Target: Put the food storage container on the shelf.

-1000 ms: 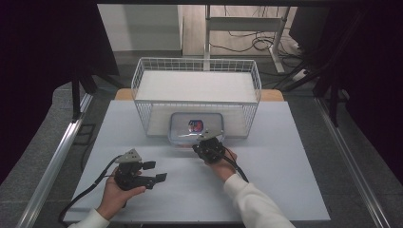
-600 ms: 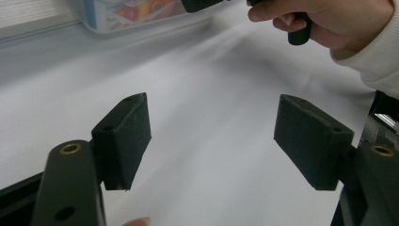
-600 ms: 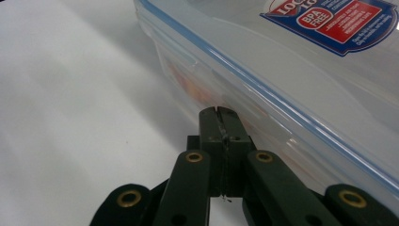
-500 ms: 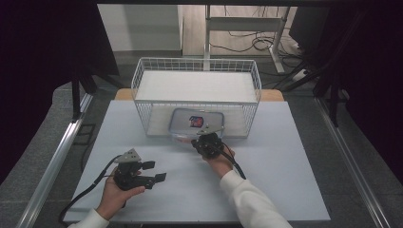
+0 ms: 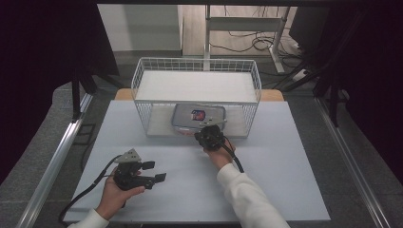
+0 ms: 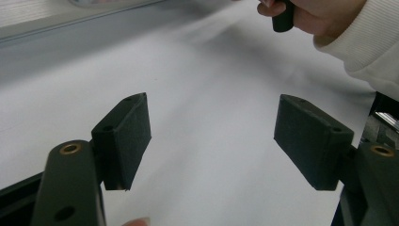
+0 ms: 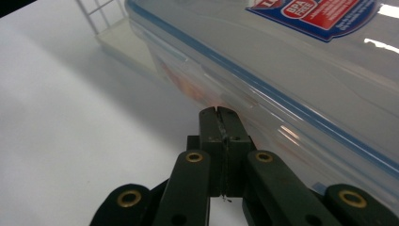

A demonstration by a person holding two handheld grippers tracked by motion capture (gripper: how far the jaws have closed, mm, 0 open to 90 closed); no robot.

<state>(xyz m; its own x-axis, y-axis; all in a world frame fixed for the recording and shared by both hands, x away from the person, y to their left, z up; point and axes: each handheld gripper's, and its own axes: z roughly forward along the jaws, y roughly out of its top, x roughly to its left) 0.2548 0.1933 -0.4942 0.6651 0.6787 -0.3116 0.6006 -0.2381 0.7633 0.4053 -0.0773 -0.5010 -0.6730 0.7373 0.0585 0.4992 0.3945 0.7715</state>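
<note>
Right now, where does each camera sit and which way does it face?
High view: above the person's side, looking forward and down at the table, wire basket and plastic box; both forearms, left claw, right claw.
Left gripper view: on the left claw, facing across the table; jaws apart, right hand beyond.
Right gripper view: on the right claw, facing the plastic box; jaws together.
Shared: high and right gripper views both show the box.

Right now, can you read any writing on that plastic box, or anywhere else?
"BPA FREE": white letters in a red patch on the blue label on the box lid.
A large white "L" at the label's top edge; the rest is cut off.
High view: the label is too small to read.
</note>
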